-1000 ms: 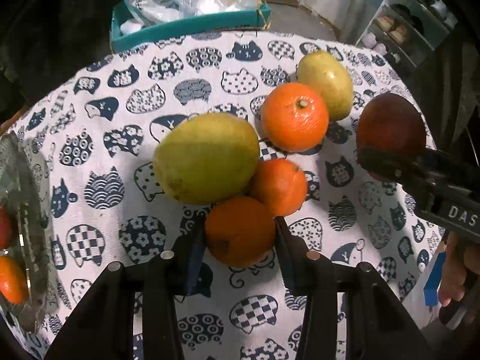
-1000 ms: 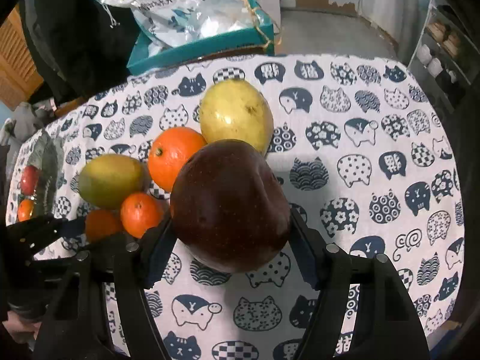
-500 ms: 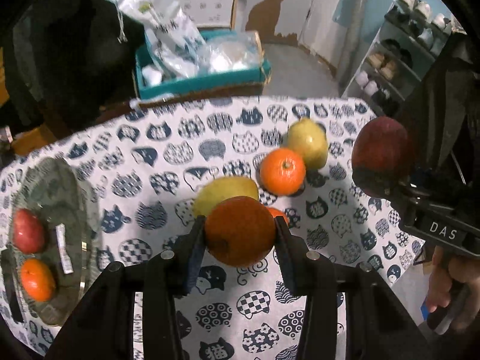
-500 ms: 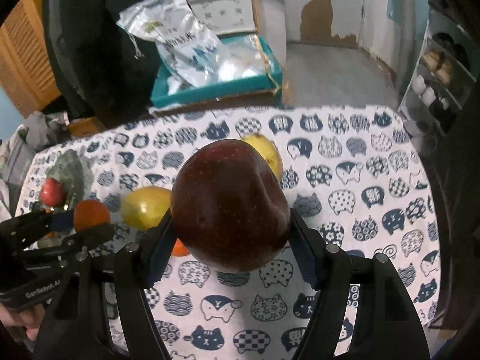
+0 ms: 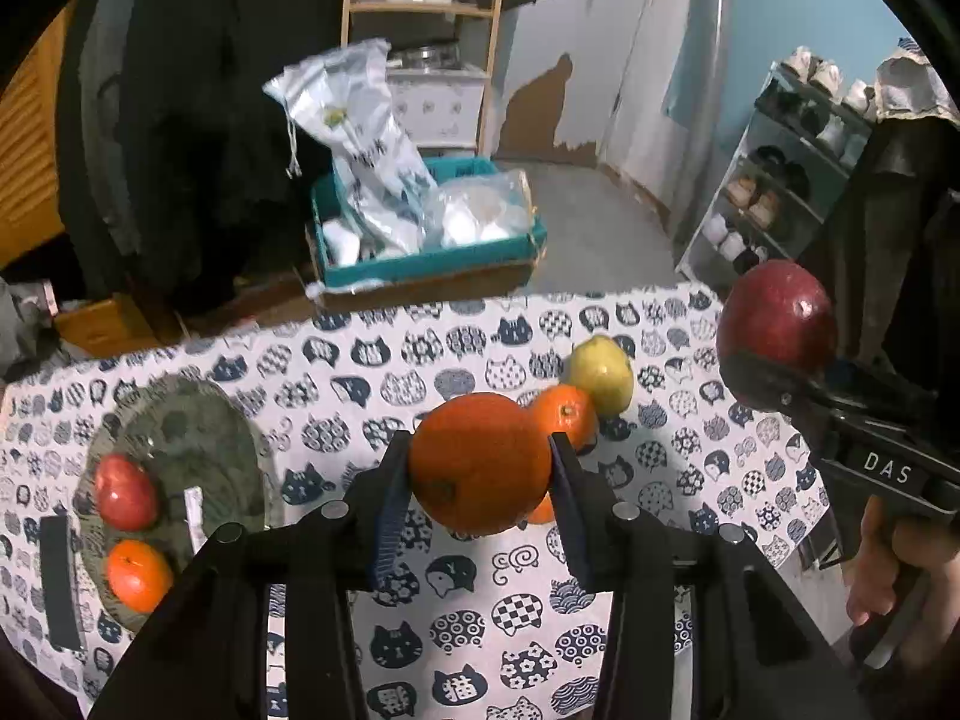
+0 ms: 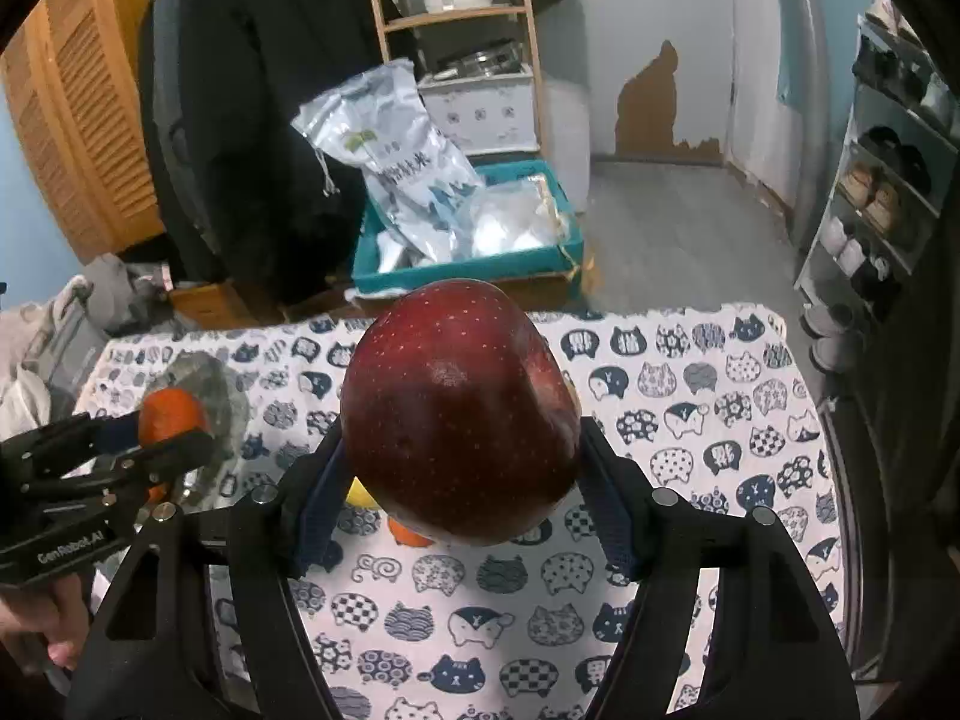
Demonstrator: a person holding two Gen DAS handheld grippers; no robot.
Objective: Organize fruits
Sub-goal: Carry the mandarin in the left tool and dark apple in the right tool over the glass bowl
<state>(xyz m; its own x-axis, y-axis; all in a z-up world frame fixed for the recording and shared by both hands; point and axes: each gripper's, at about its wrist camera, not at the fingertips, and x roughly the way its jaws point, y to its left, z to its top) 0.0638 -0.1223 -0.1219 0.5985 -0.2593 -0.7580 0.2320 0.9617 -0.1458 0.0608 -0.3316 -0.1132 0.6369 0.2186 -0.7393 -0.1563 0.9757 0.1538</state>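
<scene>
My left gripper [image 5: 480,474] is shut on an orange [image 5: 480,462] and holds it high above the cat-print tablecloth [image 5: 456,594]. My right gripper [image 6: 462,468] is shut on a dark red apple [image 6: 459,414], also lifted clear of the table; the same apple [image 5: 777,315] shows at the right of the left wrist view. On the cloth behind the held orange lie another orange [image 5: 567,414] and a yellow-green pear [image 5: 603,372]. A glass plate [image 5: 180,450] at the left carries a red apple [image 5: 125,491] and a small orange [image 5: 138,576]. Other fruit is hidden behind the held pieces.
A teal box [image 5: 420,267] with plastic bags stands beyond the table's far edge. A shoe rack [image 5: 792,180] is at the right, a wooden shelf [image 6: 456,18] and a dark coat [image 6: 252,120] at the back. A hand [image 5: 894,576] grips the right tool's handle.
Both grippers have risen with their fruit, from just above the cloth to well above it. The views tilted up, so the plate and the room behind came into sight.
</scene>
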